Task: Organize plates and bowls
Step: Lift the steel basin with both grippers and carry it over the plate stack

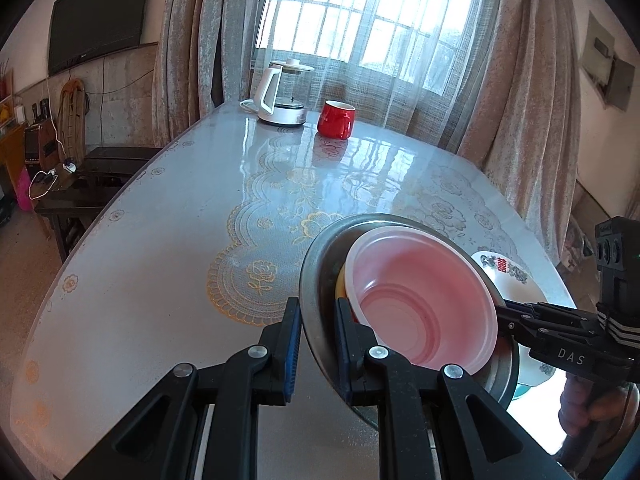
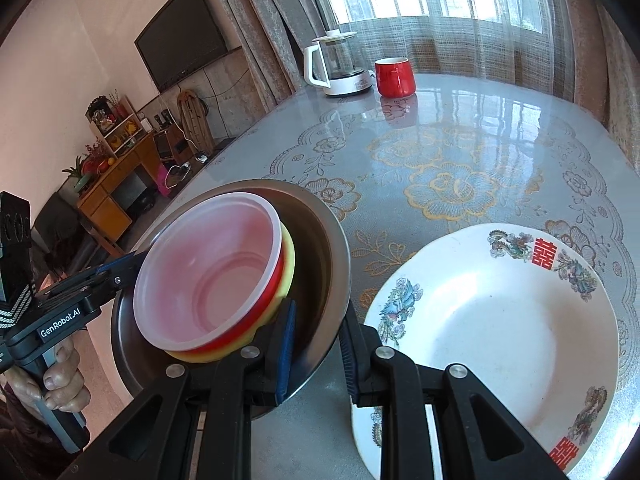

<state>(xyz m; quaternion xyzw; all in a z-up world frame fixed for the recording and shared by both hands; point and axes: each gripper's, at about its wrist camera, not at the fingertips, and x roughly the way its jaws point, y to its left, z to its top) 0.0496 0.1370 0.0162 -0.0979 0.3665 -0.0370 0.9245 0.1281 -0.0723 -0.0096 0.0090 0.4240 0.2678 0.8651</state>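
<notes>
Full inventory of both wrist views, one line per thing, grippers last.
metal plate: 1, silver, tilted, gripped at opposite rims by both grippers
nested bowls: stack, translucent pink over red and yellow, inside metal plate
patterned plate: 1, white, on table right of the metal plate
red mug: 1, far end of table
kettle: 1, white and glass, beside mug
table: 1, grey floral cover
TV: 1, black, on wall
left hand-held gripper: black, shut on plate rim
right hand-held gripper: black, shut on plate rim

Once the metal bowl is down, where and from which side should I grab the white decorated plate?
Judging by its shape, take the white decorated plate by its broad, flat rim at the near edge, coming in low from your side with one finger above and one below. It lies flat on the table; the dished centre offers nothing to pinch.
</notes>
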